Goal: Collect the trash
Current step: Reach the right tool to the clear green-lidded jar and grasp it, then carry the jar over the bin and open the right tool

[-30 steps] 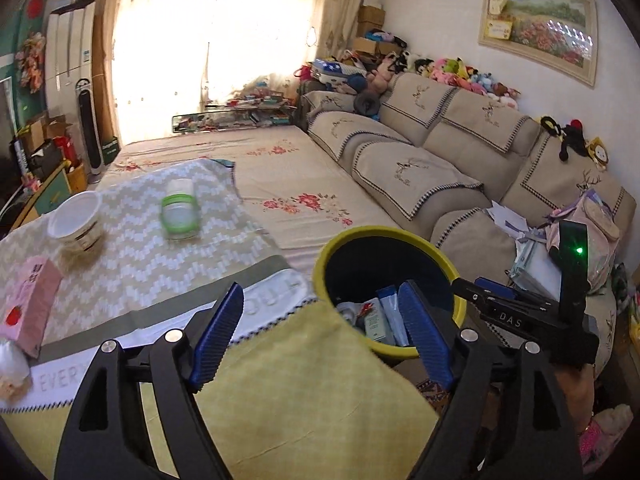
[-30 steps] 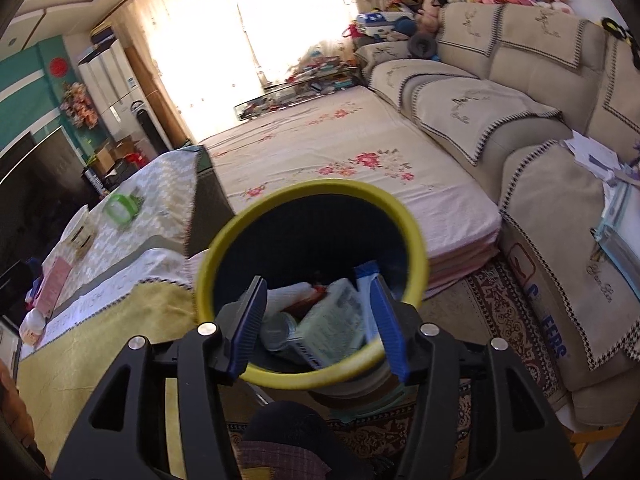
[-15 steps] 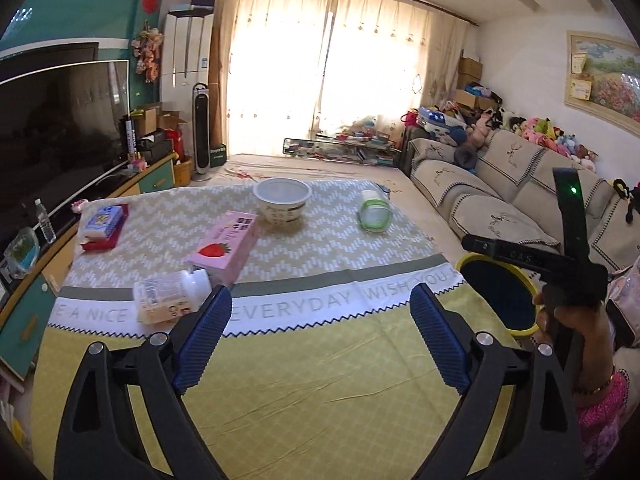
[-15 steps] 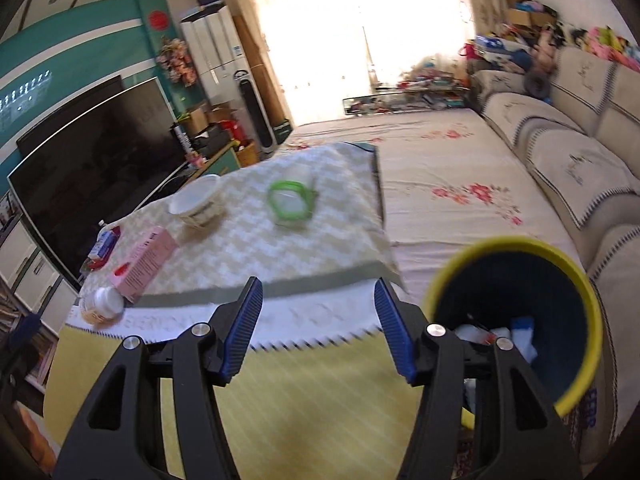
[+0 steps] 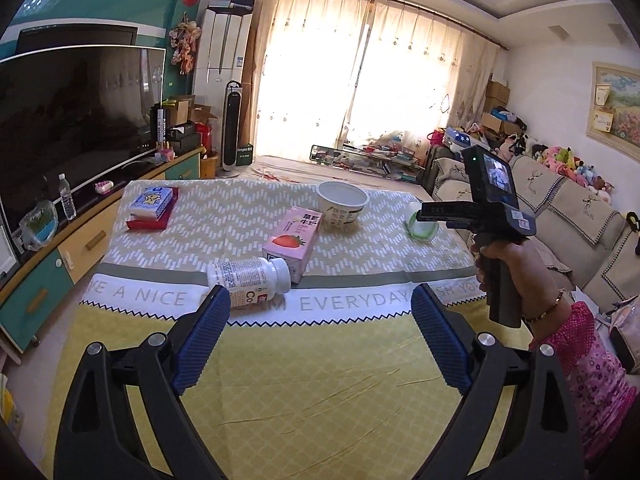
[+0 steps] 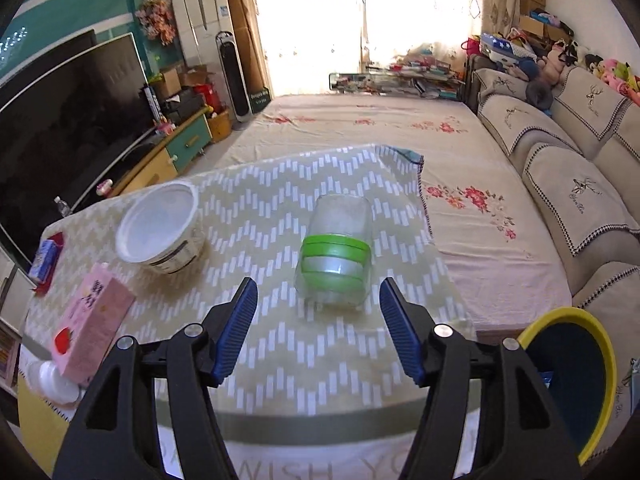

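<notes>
In the right wrist view the right gripper (image 6: 316,328) sits at lower centre with its 2 blue pads spread apart and nothing between them; its jaws have just been opening. Just above and between the pads, at frame centre, a clear plastic cup with green bands (image 6: 335,256) lies on its side on the zigzag tablecloth (image 6: 260,184), apart from both pads. To the upper left stands a white paper bowl (image 6: 160,230), and at the left edge a pink strawberry milk carton (image 6: 94,322). The yellow-rimmed trash bin (image 6: 600,364) shows at lower right, beside the table edge.

In the left wrist view the left gripper (image 5: 320,340) is wide open and empty at lower centre, its jaws lately widened. A white pill bottle (image 5: 248,280) lies on its side just above the left pad, touching the carton (image 5: 292,242). At right, a hand (image 5: 516,264) holds the right gripper's handle over the table's right edge.
</notes>
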`<act>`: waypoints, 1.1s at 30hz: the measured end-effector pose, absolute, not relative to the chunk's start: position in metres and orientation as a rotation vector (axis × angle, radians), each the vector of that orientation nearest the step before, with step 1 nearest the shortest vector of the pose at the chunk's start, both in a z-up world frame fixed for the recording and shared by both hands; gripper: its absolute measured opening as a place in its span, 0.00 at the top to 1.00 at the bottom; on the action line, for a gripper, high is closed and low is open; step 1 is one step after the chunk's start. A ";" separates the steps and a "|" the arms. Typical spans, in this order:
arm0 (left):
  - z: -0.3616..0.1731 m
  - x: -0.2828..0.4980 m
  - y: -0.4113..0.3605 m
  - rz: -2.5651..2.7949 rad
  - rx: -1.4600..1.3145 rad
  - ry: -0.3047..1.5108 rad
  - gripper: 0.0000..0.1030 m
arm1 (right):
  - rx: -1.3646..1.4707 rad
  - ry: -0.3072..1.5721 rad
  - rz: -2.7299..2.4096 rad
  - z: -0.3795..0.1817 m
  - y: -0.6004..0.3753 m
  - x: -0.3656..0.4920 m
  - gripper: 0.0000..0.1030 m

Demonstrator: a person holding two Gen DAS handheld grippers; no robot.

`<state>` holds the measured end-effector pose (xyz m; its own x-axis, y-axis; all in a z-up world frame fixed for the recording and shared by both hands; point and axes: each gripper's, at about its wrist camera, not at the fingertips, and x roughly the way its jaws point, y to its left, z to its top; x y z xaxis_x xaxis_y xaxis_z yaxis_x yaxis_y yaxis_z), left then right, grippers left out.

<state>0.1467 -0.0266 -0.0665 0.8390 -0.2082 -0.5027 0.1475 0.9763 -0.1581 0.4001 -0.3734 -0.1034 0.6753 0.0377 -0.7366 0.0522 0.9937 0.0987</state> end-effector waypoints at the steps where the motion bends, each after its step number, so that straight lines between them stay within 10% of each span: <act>1: -0.067 0.147 -0.024 -0.184 -0.117 0.544 0.12 | 0.109 0.839 -0.021 -0.108 -0.372 0.406 0.41; 33: -0.074 0.148 -0.016 -0.189 -0.144 0.558 0.12 | 0.131 0.806 0.081 -0.096 -0.382 0.348 0.53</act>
<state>0.1483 -0.0164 -0.0744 0.8318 -0.2162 -0.5113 0.1384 0.9727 -0.1860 0.3484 -0.3819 -0.0959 0.6901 0.1219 -0.7134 -0.0218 0.9888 0.1478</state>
